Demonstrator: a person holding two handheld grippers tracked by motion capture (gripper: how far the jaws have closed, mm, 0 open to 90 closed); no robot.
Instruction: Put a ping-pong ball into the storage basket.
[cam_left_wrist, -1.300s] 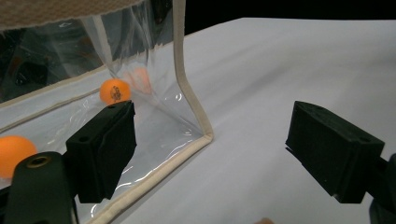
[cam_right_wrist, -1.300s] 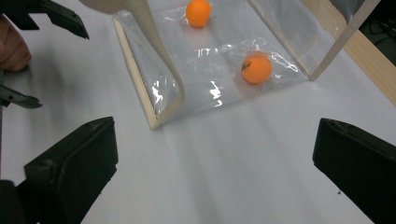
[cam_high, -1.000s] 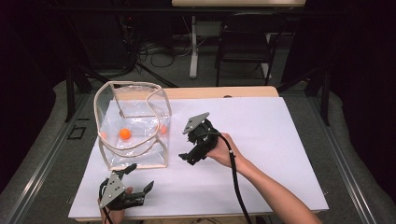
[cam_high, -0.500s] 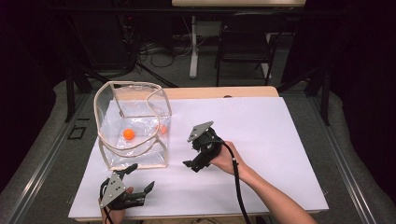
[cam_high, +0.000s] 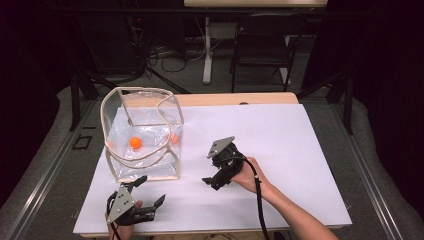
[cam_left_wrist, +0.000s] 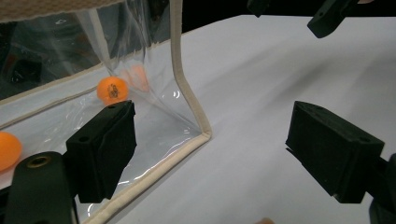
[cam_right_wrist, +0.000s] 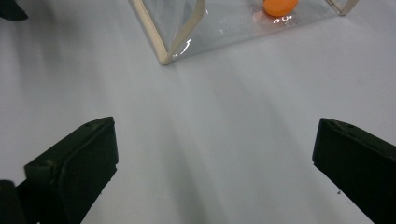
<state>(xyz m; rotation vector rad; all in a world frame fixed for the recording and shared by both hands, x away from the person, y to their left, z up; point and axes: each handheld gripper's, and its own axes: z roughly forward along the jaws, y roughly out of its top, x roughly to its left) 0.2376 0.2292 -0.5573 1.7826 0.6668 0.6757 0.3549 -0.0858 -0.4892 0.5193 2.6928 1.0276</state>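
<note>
The clear bag (cam_high: 142, 135) stands open on the white table (cam_high: 300, 140), in the left centre of the high view. It has transparent walls and a cream trim along its edges. One orange ball (cam_high: 135, 143) lies on the bag floor, near the middle. A second orange shape sits near the right wall of the bag; whether it is a ball or a reflection cannot be told from this view.

The left gripper (cam_high: 150, 192) is at the lower left of the high view, close to the near edge of the table and just in front of the bag's front wall. Its jaws are spread wide and hold nothing. In the left gripper view, the bag's front right corner (cam_left_wrist: 203, 133) appears between the two jaws, and an orange ball (cam_left_wrist: 112, 90) is visible through the wall at centre left. Another ball shows partly at the left edge of that frame.

The right gripper (cam_high: 212, 181) is at the lower centre of the high view, to the right of the bag and apart from it. It is tilted down toward the table. Its jaws are spread wide and empty. In the right gripper view, bare table lies between the jaws and the bag corner (cam_right_wrist: 163, 58) sits at the top of the frame.
</note>
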